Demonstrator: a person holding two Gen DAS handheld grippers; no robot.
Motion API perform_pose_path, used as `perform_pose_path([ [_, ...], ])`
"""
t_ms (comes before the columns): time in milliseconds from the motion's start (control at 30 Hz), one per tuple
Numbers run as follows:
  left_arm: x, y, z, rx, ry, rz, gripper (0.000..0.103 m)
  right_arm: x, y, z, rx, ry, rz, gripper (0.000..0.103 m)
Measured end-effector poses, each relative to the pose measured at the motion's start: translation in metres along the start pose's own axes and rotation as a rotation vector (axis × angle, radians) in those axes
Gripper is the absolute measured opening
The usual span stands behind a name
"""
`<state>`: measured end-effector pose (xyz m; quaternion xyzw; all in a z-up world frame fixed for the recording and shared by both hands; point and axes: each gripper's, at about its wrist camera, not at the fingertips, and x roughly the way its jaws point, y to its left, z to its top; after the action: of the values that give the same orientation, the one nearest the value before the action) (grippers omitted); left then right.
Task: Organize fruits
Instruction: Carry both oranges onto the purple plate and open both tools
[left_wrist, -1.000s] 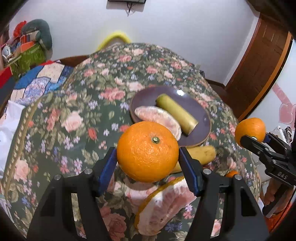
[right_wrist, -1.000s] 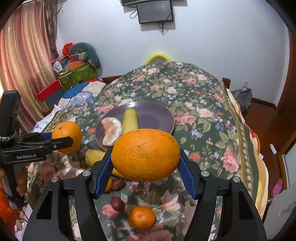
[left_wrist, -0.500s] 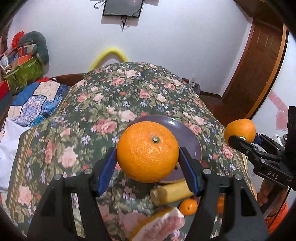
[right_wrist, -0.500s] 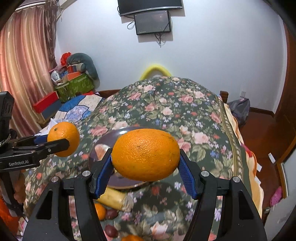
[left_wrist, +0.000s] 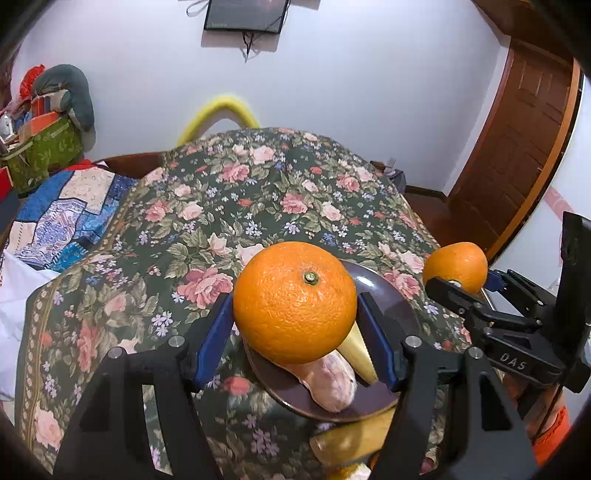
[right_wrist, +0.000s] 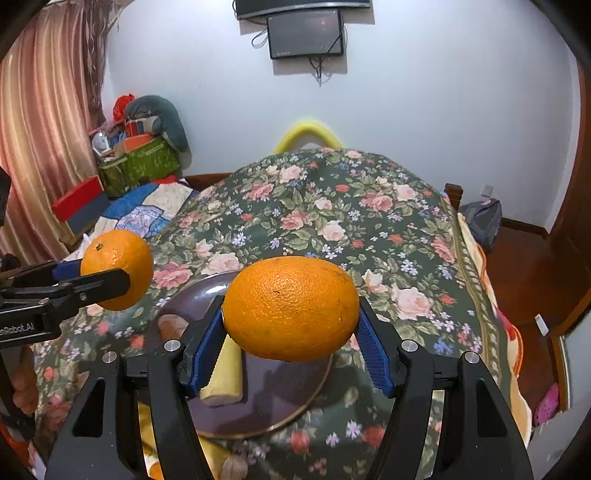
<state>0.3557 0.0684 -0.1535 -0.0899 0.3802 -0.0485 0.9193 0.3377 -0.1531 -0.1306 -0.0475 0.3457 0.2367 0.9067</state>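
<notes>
Above the purple plate (left_wrist: 384, 291) at frame centre, the left gripper (left_wrist: 295, 325) clamps one orange (left_wrist: 295, 301) half-wide; right gripper (right_wrist: 291, 332) likewise pinches another orange (right_wrist: 291, 308).

Both my grippers are the same build: matte black plastic frames with triangular cutouts, silver screws at the knuckles, ribbed blue pads inside the fingers. My left gripper (left_wrist: 295, 332) has white "GenRobot.AI" lettering on its side, my right gripper (right_wrist: 291, 332) says "DAS". Orange sleeve (left_wrist: 550, 439) on my right arm.
</notes>
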Motion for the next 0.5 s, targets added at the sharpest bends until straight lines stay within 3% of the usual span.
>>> perform_pose_path([
  [500, 0.079, 0.006, 0.004, 0.022, 0.121, 0.031, 0.067, 0.072, 0.000, 0.001, -0.049, 0.167, 0.032, 0.063],
])
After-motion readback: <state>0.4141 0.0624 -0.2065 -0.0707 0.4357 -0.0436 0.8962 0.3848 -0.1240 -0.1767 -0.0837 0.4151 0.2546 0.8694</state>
